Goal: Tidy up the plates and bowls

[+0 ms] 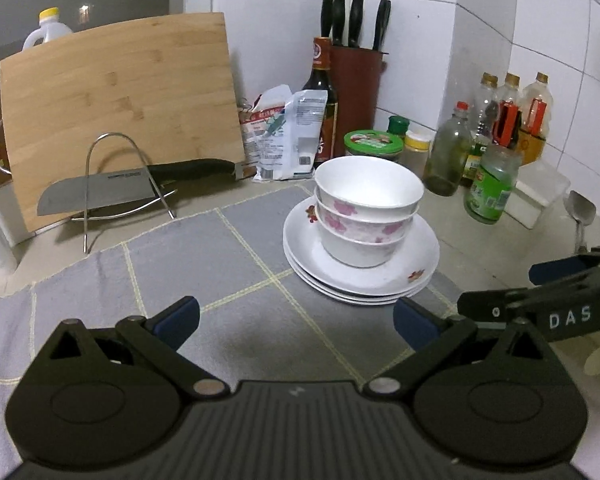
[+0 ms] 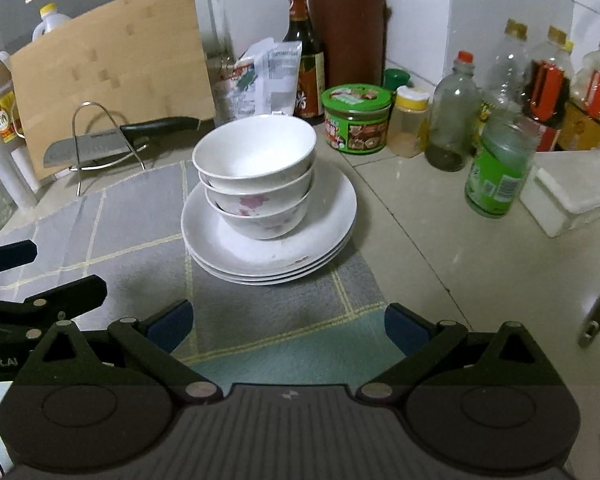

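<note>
Ahead, both spread grippers [image 1: 296, 320] [image 2: 286, 326] face stacked bowls [image 2: 256, 176] on plates [image 2: 332, 208].

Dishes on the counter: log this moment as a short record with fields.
bowls: three bowls nested, standing on the plates
plates: three plates stacked on the grey cloth
left tool: open, empty, short of the stack
right tool: open, empty, short of the stack
nearby: knife in a wire rack, cutting board behind it

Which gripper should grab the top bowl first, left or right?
Probably the right gripper: the bowl stack sits almost straight ahead of its open jaws. From the left gripper, also open, the stack lies off to the right side.
</note>
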Demonstrator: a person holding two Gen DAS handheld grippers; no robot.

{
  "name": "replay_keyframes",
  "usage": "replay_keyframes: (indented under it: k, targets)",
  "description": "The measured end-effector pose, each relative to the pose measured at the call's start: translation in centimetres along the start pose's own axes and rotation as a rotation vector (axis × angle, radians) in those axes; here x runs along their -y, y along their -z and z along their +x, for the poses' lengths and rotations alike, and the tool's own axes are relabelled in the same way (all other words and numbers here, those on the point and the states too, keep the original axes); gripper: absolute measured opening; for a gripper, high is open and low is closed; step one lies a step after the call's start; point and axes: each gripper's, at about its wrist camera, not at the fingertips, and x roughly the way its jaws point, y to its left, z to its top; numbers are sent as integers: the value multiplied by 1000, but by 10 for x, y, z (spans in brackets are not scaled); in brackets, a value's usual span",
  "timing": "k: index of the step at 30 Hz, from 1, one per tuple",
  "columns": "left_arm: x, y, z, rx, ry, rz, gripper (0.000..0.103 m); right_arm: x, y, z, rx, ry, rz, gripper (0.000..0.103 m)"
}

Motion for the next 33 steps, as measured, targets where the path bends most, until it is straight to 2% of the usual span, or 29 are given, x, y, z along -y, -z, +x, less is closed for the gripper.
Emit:
replay_keyframes:
  k: [13,33]
  targets:
    - [8,-4,-29,33,-26,-8,102,-2,7,-38,43,-2,34,103]
    - [5,-3,-30,20,-61,-24,102,-5,7,-42,53,4,30,103]
